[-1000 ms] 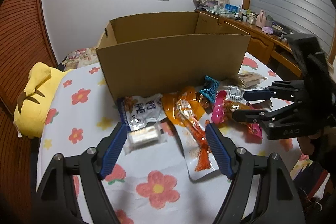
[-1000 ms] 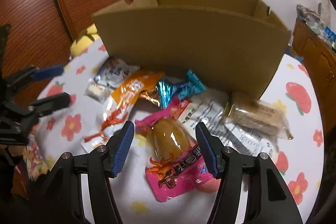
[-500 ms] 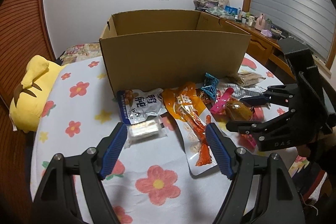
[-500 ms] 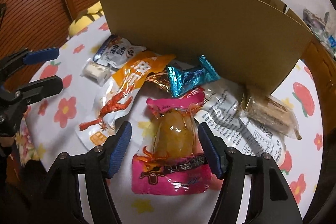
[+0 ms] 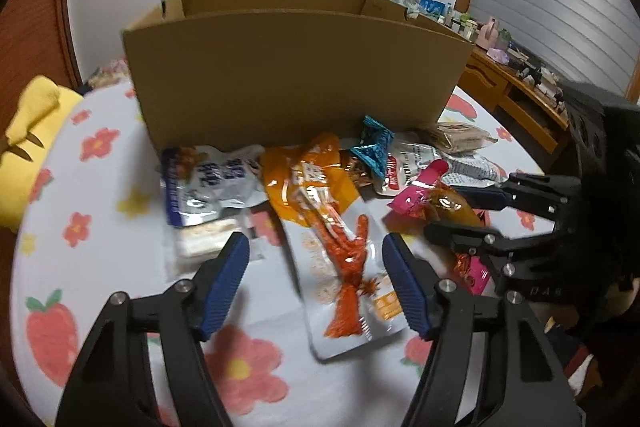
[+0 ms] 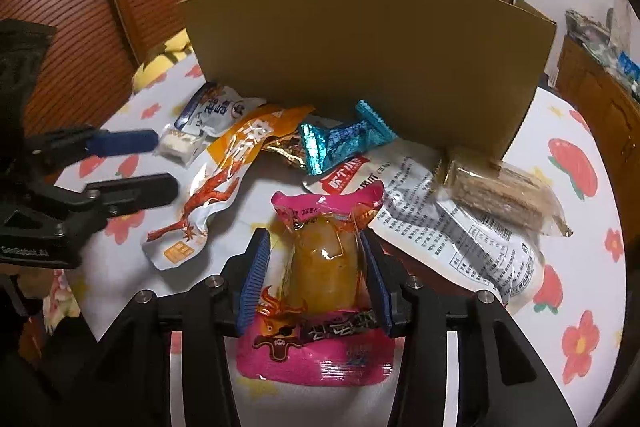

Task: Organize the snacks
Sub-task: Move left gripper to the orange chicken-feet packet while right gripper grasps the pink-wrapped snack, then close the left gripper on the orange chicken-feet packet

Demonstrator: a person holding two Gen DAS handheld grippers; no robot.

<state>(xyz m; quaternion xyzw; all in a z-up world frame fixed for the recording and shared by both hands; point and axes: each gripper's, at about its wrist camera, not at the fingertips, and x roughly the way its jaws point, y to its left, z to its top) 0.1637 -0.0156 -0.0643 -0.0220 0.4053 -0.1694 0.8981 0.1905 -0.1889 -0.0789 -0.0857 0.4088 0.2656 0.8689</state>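
Right wrist view: my right gripper (image 6: 316, 283) is closing around the pink pouch (image 6: 316, 311) on the table before the box (image 6: 360, 67) — slick film may squirt free. Left gripper (image 5: 316, 283), closing, holds nothing yet.

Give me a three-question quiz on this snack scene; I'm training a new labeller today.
1. True or false: the cardboard box stands behind the snacks.
2. Which packet lies between the right gripper jaws? A) teal candy B) pink packet C) blue-and-white pouch
3. Fill in: the packet between the left gripper jaws shows a red ____.

Key: 1 true; 2 B; 3 crayfish.
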